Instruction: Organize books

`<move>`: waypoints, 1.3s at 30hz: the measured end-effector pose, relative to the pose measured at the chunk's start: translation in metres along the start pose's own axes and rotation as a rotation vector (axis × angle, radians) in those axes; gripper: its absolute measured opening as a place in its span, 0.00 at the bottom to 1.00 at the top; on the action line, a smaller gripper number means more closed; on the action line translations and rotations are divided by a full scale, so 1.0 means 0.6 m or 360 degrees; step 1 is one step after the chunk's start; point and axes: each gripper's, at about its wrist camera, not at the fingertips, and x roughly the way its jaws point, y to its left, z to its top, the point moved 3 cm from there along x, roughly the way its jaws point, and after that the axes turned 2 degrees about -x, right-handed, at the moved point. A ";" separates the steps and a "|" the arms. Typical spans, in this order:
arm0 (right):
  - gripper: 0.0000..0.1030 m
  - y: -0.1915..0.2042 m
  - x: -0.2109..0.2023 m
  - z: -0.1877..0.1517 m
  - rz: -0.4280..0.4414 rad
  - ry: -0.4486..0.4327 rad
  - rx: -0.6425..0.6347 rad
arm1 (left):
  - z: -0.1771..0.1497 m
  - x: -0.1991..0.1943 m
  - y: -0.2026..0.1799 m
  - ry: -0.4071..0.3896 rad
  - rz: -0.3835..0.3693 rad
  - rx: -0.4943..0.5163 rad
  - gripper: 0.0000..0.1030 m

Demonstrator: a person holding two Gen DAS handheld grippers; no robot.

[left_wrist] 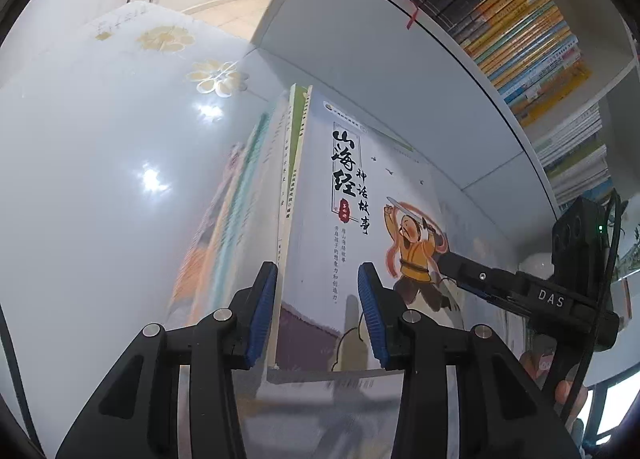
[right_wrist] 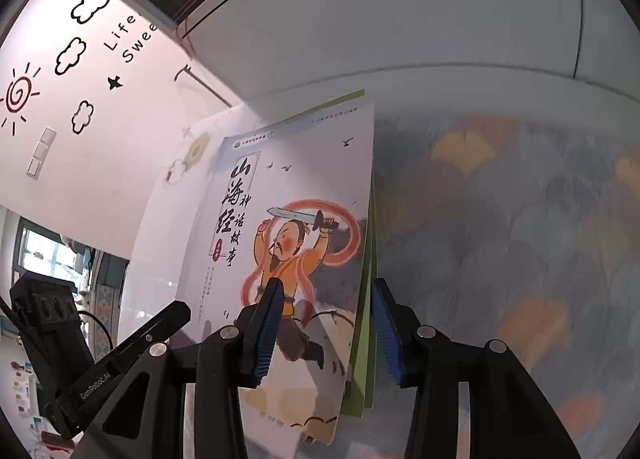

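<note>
— Blue rubber pads (left_wrist: 262, 311) on the left gripper (left_wrist: 318, 311): how wide?
— Partly open, astride the spine edge of the book stack (left_wrist: 320, 199). One pad just beside the spines, the other over the cover, with no visible squeeze.
— And the right gripper (right_wrist: 326, 331)?
— Same: two fingers, partly open, straddling the stack's page edge, nothing clamped.
— How many books?
— One illustrated top book (right_wrist: 288, 219), a green book (right_wrist: 370, 339) right behind it, thinner ones too; exact count impossible to tell.
— Pointing which way?
— Long axis running away from both grippers, title end farthest.
— Where?
— On the glossy white table (left_wrist: 100, 179), just beside the white bookcase (left_wrist: 380, 59).
</note>
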 end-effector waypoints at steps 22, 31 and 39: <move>0.48 0.058 0.013 -0.051 -0.0079 0.0091 -0.0091 | -0.022 -0.044 0.024 -0.0087 0.0005 -0.0086 0.36; 0.50 -0.051 -0.099 -0.176 -0.0077 0.0031 0.0124 | -0.075 -0.101 -0.033 -0.0093 -0.0028 0.0023 0.39; 0.51 -0.265 -0.223 -0.335 -0.0137 -0.0054 0.0624 | -0.149 -0.056 -0.264 0.0054 -0.0268 0.0370 0.64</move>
